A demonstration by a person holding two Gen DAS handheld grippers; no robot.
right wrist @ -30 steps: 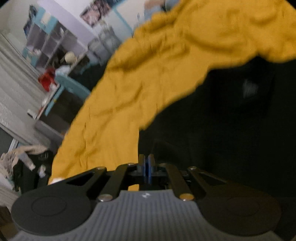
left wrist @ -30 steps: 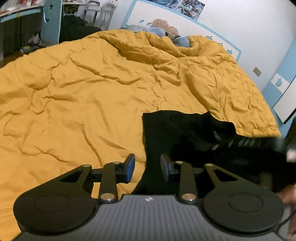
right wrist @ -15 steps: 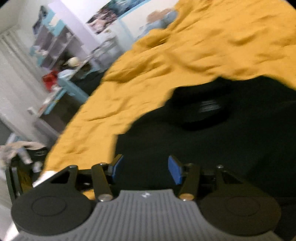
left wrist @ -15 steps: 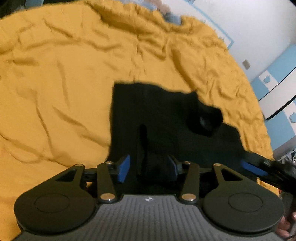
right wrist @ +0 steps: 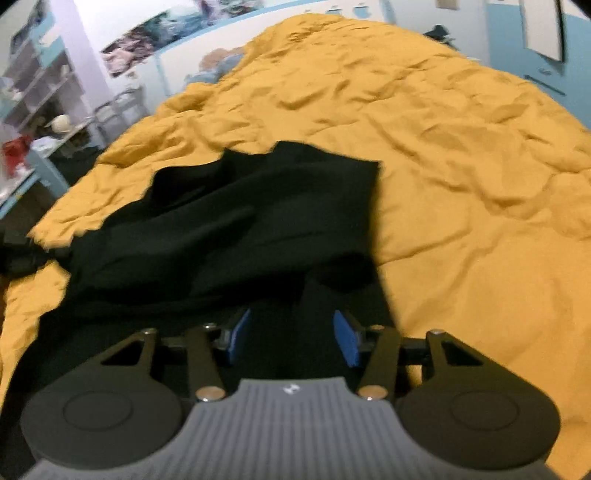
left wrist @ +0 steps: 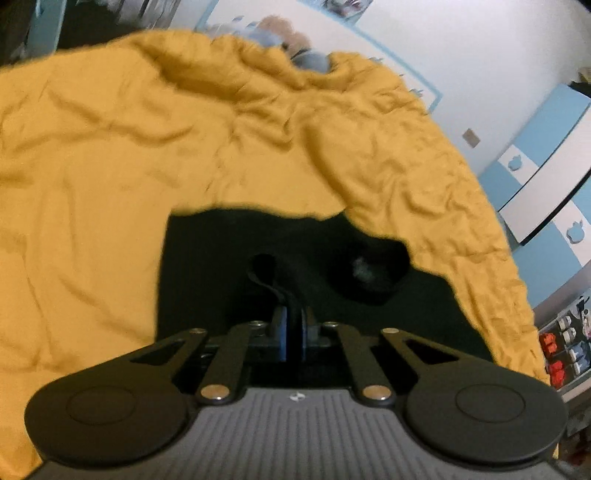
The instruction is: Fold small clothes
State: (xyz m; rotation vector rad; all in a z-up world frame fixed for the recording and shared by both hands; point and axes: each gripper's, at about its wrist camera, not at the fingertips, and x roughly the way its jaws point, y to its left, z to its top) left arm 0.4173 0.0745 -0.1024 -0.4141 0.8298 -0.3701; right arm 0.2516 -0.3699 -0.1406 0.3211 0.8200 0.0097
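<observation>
Yellow quilt (left wrist: 110, 184) covers the bed, wrinkled all over. Black garment (right wrist: 229, 229) lies on it near the front edge, partly bunched, with folds across the middle and a rounded opening with a pale tag (left wrist: 364, 271) on one side.

Left gripper (left wrist: 291, 334): blue pads pressed together on a raised ridge of the garment; a narrow strip of black cloth rises from between the fingers and curls forward. Right gripper (right wrist: 291, 338): fingers spread apart, blue pads (right wrist: 345, 341) on either side of dark cloth, not pinching it. Whether the pads touch the fabric cannot be told; frame is blurred.

Beyond the garment, the quilt runs back to a blue-edged white headboard (left wrist: 388, 48) with a plush toy (left wrist: 280, 31) against it. Shelves (right wrist: 33, 88) with clutter stand to one side of the bed, and blue-and-white cabinet doors (left wrist: 546, 155) to the other.
</observation>
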